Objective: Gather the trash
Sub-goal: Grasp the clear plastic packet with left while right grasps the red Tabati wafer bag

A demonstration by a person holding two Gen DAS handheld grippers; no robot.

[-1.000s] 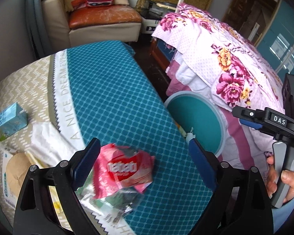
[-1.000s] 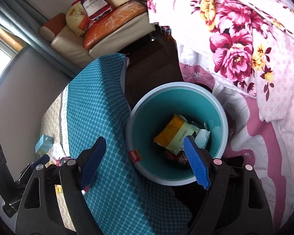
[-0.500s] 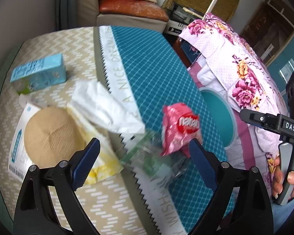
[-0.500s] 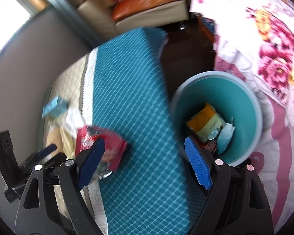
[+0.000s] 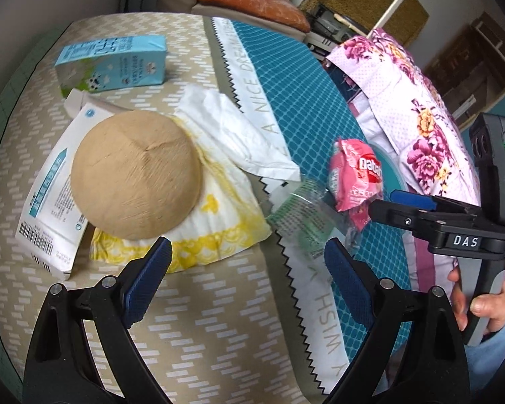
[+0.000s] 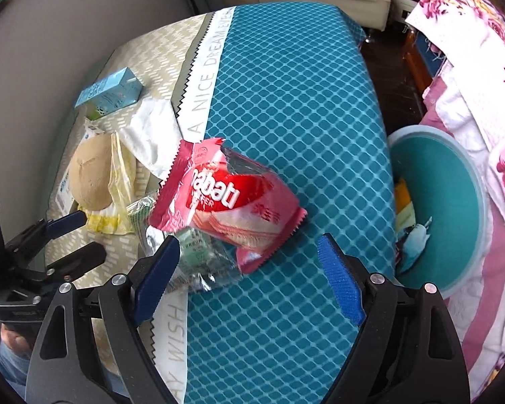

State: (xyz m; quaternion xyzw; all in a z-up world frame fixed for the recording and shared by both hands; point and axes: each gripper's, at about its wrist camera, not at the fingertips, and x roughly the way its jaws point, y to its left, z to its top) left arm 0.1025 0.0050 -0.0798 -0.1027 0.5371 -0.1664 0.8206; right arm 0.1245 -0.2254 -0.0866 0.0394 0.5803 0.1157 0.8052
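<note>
- Right gripper (image 6: 249,276): jaws wide apart, nothing between the pads. It hung over the teal part of the tablecloth (image 6: 286,101), pointing at the litter pile.
- Red wafer wrapper (image 6: 229,202) lay on the cloth just ahead of the right jaws and a bit to their left, partly on top of a clear green-printed wrapper (image 6: 188,256). The left pad sat just beside that clear wrapper; touching or not, can't tell.
- Wrapper's long axis ran diagonally, from upper left to lower right in the right wrist view, so roughly across the jaw gap.
- Left gripper (image 5: 249,276): jaws also apart, empty. It faced the coconut (image 5: 134,175), which sat on a white-yellow napkin (image 5: 219,215), w/ a white box (image 5: 50,202) under it and a blue carton (image 5: 114,62) further back.
- From the left wrist view the red wrapper was off to the right, beyond the left jaws, w/ the right gripper's tips right at it. So right hand looked nearer; prob. its pick.
- Teal bin (image 6: 454,175) stood on the floor beside the table, to the right of the right gripper, already holding some trash.
- Likely next: small fwd-left shift, then close on the red wrapper. Risk: the clear one gets pinched along w/ it.
</note>
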